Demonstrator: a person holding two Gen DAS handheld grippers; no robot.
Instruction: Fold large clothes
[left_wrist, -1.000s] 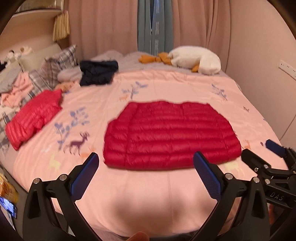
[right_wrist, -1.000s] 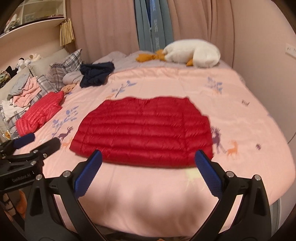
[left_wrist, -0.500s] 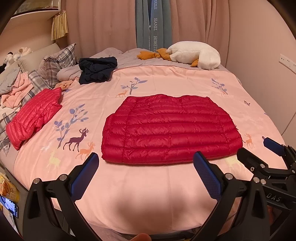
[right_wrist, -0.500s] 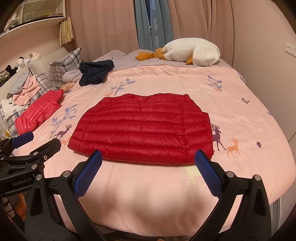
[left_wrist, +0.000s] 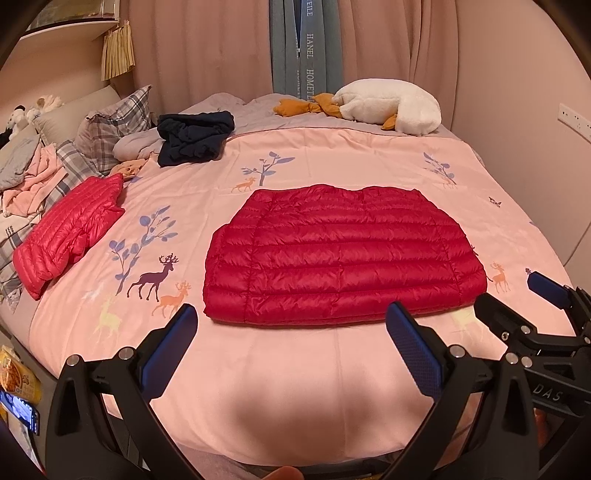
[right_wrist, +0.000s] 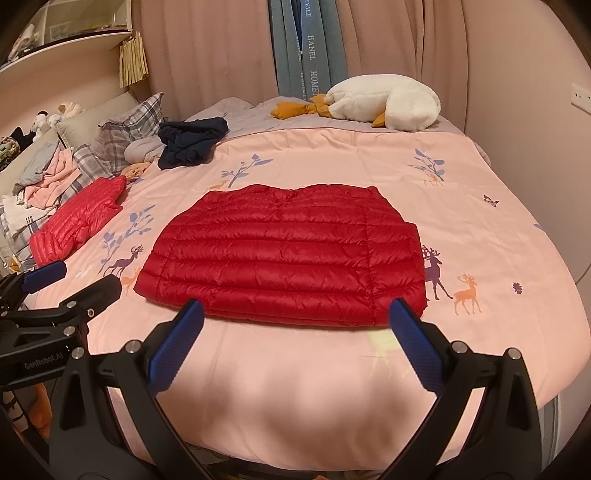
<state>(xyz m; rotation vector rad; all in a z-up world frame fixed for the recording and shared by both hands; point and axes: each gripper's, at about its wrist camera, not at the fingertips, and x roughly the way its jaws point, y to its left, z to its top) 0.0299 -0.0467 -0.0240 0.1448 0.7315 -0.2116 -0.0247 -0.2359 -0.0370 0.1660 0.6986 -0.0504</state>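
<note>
1. The bed (left_wrist: 295, 387), under a pink deer-print cover, carries everything.
2. The red down jacket (left_wrist: 343, 254) lies flat mid-bed, apparently already folded once; a further fold seems in hand.
3. The left gripper (left_wrist: 291, 332) and right gripper (right_wrist: 295, 328) hover short of its near hem, jaws spread, empty.
4. Next, each likely must pinch a near corner.

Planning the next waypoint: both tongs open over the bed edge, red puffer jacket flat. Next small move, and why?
Probably bring both tongs forward and down to the red jacket's near hem. The left tongs and right tongs are open, empty and short of it, and the jacket lies flat on the pink duvet, seemingly ready for another fold.
</note>
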